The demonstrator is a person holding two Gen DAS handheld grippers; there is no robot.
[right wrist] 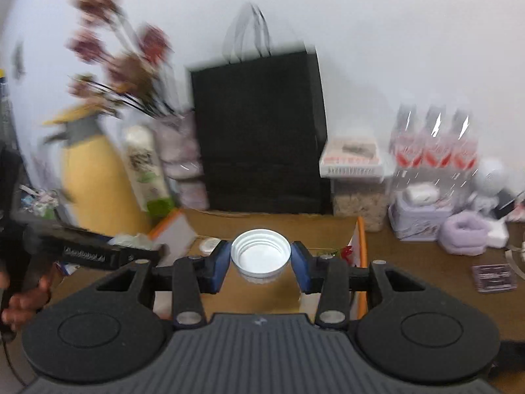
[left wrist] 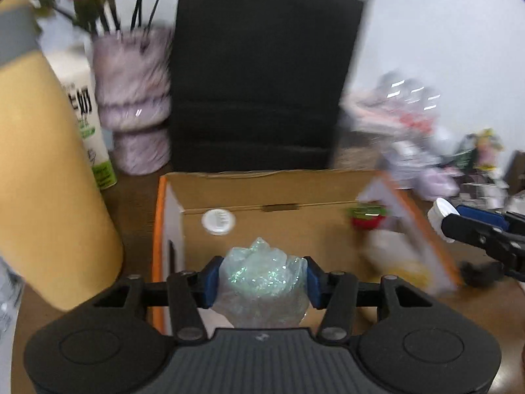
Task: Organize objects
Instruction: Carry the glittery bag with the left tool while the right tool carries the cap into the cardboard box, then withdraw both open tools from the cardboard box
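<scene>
My left gripper (left wrist: 261,277) is shut on a glittery crumpled plastic wad (left wrist: 262,282), held over the near edge of an open cardboard box (left wrist: 262,190). Inside the box lie a white cap (left wrist: 218,221) and a red and green item (left wrist: 367,216). My right gripper (right wrist: 261,261) is shut on a white bottle cap (right wrist: 261,256), open side facing the camera, above the same box (right wrist: 279,223). The right gripper also shows in the left wrist view (left wrist: 459,221) at the box's right side. The left gripper shows in the right wrist view (right wrist: 137,249) at the left.
A yellow bottle (left wrist: 49,180), a milk carton (left wrist: 88,124) and a fuzzy pink vase with flowers (left wrist: 134,98) stand left of the box. A black paper bag (left wrist: 262,82) stands behind it. Water bottles (right wrist: 433,144), a lilac tin (right wrist: 416,220) and clutter sit right.
</scene>
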